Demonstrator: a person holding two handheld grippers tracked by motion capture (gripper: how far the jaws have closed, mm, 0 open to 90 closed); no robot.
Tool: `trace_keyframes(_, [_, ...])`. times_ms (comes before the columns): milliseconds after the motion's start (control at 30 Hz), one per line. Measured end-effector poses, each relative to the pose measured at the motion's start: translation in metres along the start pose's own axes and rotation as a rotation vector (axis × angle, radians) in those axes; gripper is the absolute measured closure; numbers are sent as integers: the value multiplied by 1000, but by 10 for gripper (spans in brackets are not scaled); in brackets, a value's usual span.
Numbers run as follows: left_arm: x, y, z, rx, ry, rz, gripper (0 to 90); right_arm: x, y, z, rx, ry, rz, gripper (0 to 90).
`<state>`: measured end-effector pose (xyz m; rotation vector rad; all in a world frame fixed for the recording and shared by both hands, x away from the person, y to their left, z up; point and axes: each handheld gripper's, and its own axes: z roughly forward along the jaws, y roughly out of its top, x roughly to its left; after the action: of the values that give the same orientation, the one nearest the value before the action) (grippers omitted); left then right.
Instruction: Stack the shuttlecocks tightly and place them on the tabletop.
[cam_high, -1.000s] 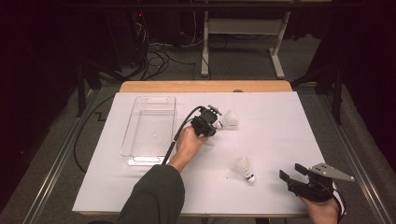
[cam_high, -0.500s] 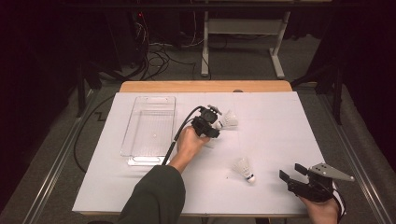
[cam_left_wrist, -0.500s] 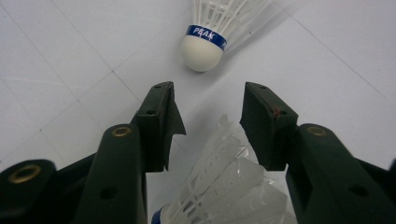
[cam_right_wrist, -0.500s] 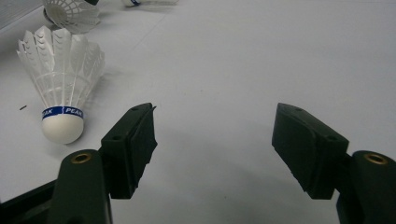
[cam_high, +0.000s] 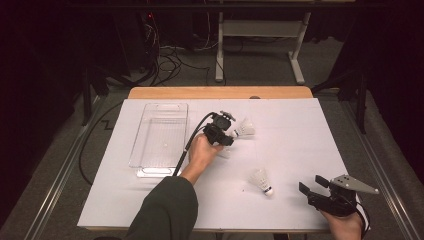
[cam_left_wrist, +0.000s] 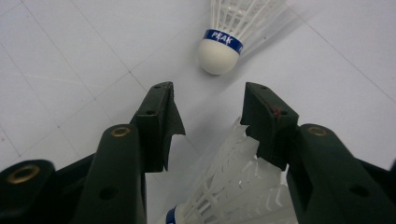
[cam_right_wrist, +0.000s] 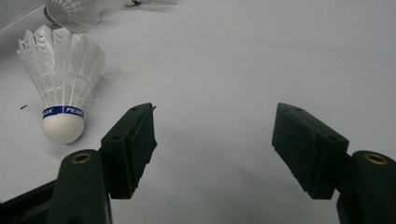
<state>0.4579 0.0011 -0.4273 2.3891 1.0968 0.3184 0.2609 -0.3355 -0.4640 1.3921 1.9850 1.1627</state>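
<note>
In the high view, a white-covered table (cam_high: 150, 200) is seen with a clear plastic tray (cam_high: 160, 140) lying toward its left side. The left gripper (cam_high: 231, 136) is held near the middle of the table, just right of the tray, with a shuttlecock (cam_high: 245, 128) lying just beyond its tip. A second shuttlecock (cam_high: 261, 180) lies nearer the front edge, between the two hands. The right gripper (cam_high: 314, 186) is held at the table's front right corner, well apart from the left one, its jaws spread with nothing between them.

In the left gripper view, the jaws are seen standing apart, having just been opening. A shuttlecock (cam_left_wrist: 224, 42) lies on the white surface just ahead of the tips, cork end toward the camera, with a blue band around the cork — it is not touched by either jaw. Another shuttlecock (cam_left_wrist: 233, 186) lies below the jaws, its feathers reaching up against the inner side of the right-hand jaw; it is not clamped.

In the right gripper view, the jaws are held wide apart over bare white surface. A shuttlecock (cam_right_wrist: 63, 93) rests to the left of the left-hand jaw, near it but apart — cork down toward the camera, feathers tilted away. Farther off, at the upper left, the feathers of another shuttlecock (cam_right_wrist: 72, 11) are visible.
</note>
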Motion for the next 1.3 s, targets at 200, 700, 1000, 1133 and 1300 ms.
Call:
trace_keyframes(200, [1,0,2,3,10,-8,540,0,0,0,1,0,0,308])
trace_keyframes(700, [2,1,1,-6,-17,-23,519,0,0,0,3,2,1,308])
trace_keyframes(1000, [4,1,-3,-25,-45,-41,468,0,0,1,3,2,1,308])
trace_keyframes(1133, [6,1,-10,-46,-95,-64,437,0,0,0,3,0,0,308])
trace_keyframes(1300, [4,1,-15,-50,-96,-66,395,0,0,0,3,-1,0,308])
